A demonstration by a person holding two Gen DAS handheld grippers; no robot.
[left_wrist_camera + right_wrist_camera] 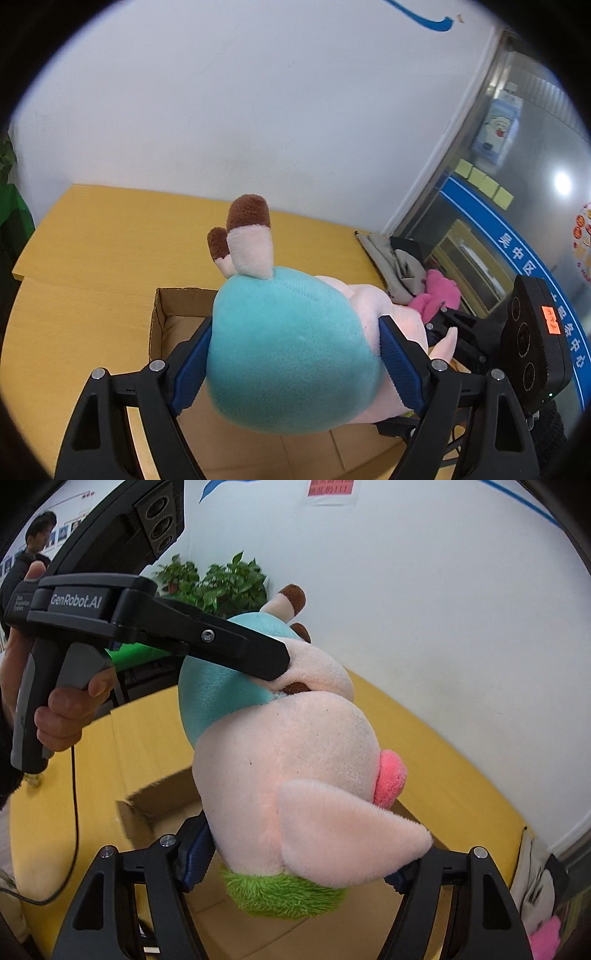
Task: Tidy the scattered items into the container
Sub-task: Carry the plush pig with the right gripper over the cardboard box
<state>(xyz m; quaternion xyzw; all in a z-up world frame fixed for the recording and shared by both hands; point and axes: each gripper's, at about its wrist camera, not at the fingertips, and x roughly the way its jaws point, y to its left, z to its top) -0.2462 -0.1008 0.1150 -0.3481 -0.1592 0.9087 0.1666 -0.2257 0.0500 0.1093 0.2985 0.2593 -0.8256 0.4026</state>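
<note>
A: How is the plush pig (291,354) held?

B: Its teal body is clamped between the blue ribbed pads of the left hand-held gripper (295,365), spread wide. Its pink head is pinched by the right hand-held gripper (306,864), also wide.

A: And the toy's look?

B: Soft fleece is seen, with a pink snout, floppy ear, green tuft and brown-tipped legs. It is held above the open cardboard box (173,306) on the yellow wooden table (92,236).

Fuzzy plush toy (291,354), matt cardboard box (159,317)
</note>
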